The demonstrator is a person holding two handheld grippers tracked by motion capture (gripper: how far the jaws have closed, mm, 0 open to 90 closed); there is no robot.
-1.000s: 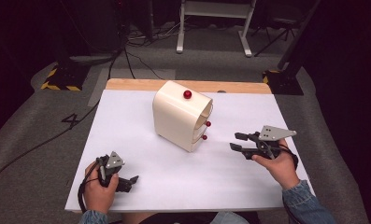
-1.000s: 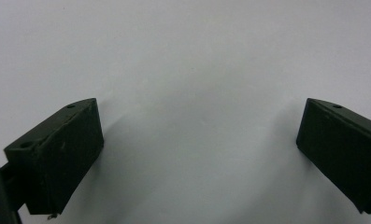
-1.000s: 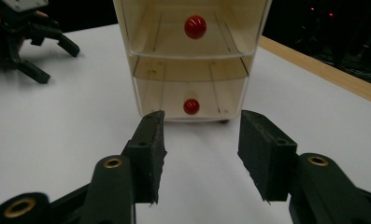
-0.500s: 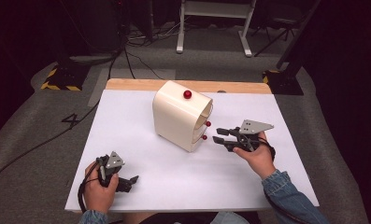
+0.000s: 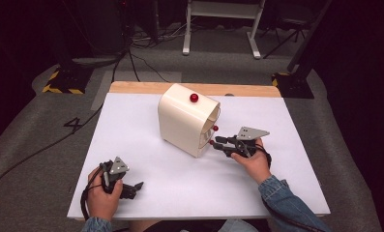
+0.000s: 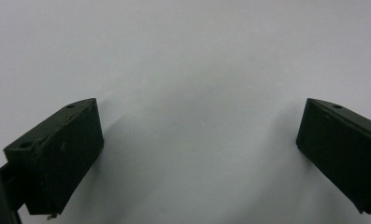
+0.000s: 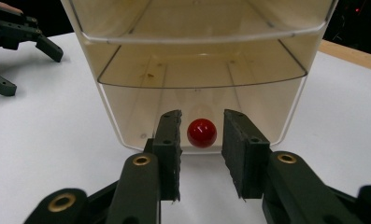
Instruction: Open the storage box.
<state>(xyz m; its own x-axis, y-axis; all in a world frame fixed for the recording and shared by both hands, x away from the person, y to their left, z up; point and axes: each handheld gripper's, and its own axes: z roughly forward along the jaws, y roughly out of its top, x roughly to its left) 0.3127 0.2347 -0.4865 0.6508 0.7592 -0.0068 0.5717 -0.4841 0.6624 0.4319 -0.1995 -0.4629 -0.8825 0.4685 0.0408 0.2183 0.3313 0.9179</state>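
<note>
A cream plastic drawer box (image 5: 184, 121) stands mid-table, its clear drawer fronts facing right. It has a red knob on top (image 5: 194, 98) and two red knobs on its front (image 5: 215, 128). In the right gripper view the lowest drawer (image 7: 197, 100) carries a red knob (image 7: 202, 132). My right gripper (image 7: 201, 122) is open, one jaw on each side of that knob with a small gap to each; the high view puts this gripper (image 5: 218, 142) at the box's lower front. My left gripper (image 5: 133, 189) rests open on the table near the front left, with nothing between its jaws (image 6: 199, 140).
The white tabletop (image 5: 146, 125) has a wooden strip (image 5: 131, 87) along its far edge. In the right gripper view the left gripper (image 7: 19, 30) lies far off at upper left. Cables and stand legs (image 5: 218, 29) sit on the floor beyond the table.
My right gripper has moved left across the table, up to the box's lowest drawer knob. The left gripper has stayed still.
</note>
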